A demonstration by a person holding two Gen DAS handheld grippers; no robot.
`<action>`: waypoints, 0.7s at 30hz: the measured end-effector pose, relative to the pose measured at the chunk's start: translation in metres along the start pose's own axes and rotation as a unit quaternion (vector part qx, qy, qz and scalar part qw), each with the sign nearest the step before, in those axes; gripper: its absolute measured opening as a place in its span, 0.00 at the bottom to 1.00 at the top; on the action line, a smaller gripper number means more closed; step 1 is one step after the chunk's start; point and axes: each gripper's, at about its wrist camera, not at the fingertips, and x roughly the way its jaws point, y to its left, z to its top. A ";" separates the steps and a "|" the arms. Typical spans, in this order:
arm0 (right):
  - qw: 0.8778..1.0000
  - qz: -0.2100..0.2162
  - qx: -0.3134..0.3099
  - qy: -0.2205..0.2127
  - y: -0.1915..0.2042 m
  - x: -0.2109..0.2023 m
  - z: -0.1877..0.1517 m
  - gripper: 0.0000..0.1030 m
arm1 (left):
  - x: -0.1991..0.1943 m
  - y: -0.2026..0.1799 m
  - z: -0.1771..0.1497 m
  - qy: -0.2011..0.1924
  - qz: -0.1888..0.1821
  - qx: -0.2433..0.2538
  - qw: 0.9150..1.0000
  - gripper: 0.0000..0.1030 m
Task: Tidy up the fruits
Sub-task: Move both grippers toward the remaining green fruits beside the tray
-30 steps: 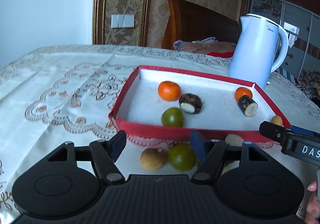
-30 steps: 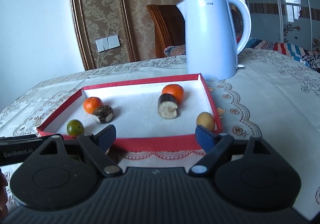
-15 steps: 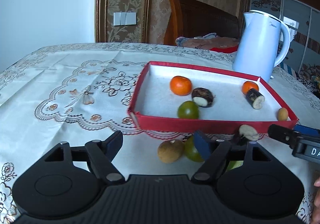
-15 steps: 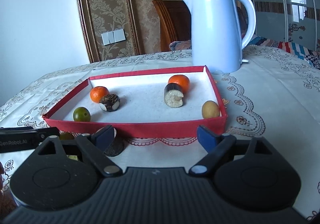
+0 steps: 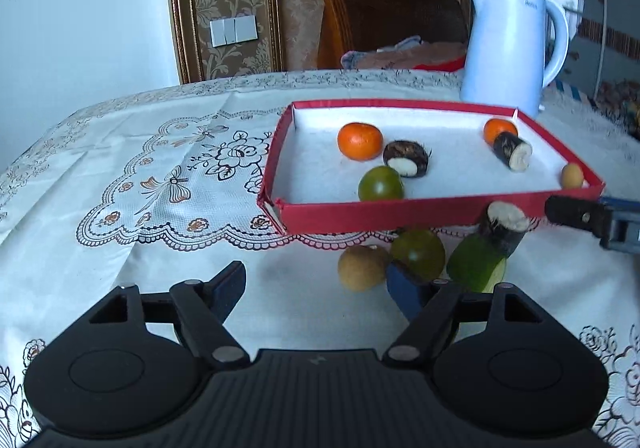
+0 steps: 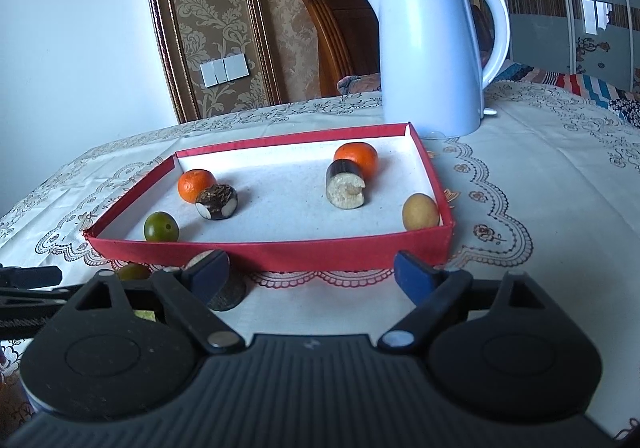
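Observation:
A red tray (image 5: pixel 400 210) with a white floor holds two oranges (image 5: pixel 359 141), a green fruit (image 5: pixel 380 184), a dark chestnut (image 5: pixel 406 158), a dark cane piece (image 5: pixel 512 150) and a yellow fruit (image 5: pixel 572 176). On the cloth in front of it lie a brown fruit (image 5: pixel 362 268), a green fruit (image 5: pixel 418 256), a green piece (image 5: pixel 476 268) and a dark cane piece (image 5: pixel 504 224). My left gripper (image 5: pixel 316 286) is open and empty, its right finger just before these fruits. My right gripper (image 6: pixel 312 274) is open and empty before the tray (image 6: pixel 280 252).
A white kettle (image 5: pixel 504 48) stands behind the tray's far right corner. A wooden chair (image 5: pixel 380 20) with cloth on it is beyond the table. The lace tablecloth (image 5: pixel 160 184) stretches to the left. The left gripper's finger (image 6: pixel 28 276) shows at the right view's left edge.
The left gripper's jaws have widened, and it has rolled and shifted left, so the loose fruits now sit by its right finger instead of between the fingers. The right gripper has hardly moved.

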 end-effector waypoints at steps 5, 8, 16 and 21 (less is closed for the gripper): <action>1.000 0.000 0.000 0.000 0.000 0.000 0.000 0.86 | 0.010 -0.001 0.001 0.016 0.004 -0.004 1.000 0.75; 1.000 -0.001 -0.002 0.000 0.001 0.000 0.000 0.86 | 0.013 -0.001 0.002 0.017 0.009 -0.006 1.000 0.75; 1.000 -0.002 -0.003 0.001 0.001 0.000 -0.001 0.86 | 0.013 0.002 0.003 0.008 0.027 -0.018 0.999 0.75; 1.000 -0.002 -0.008 0.003 0.003 0.001 -0.001 0.86 | 0.018 0.002 0.007 0.010 0.042 -0.028 0.999 0.75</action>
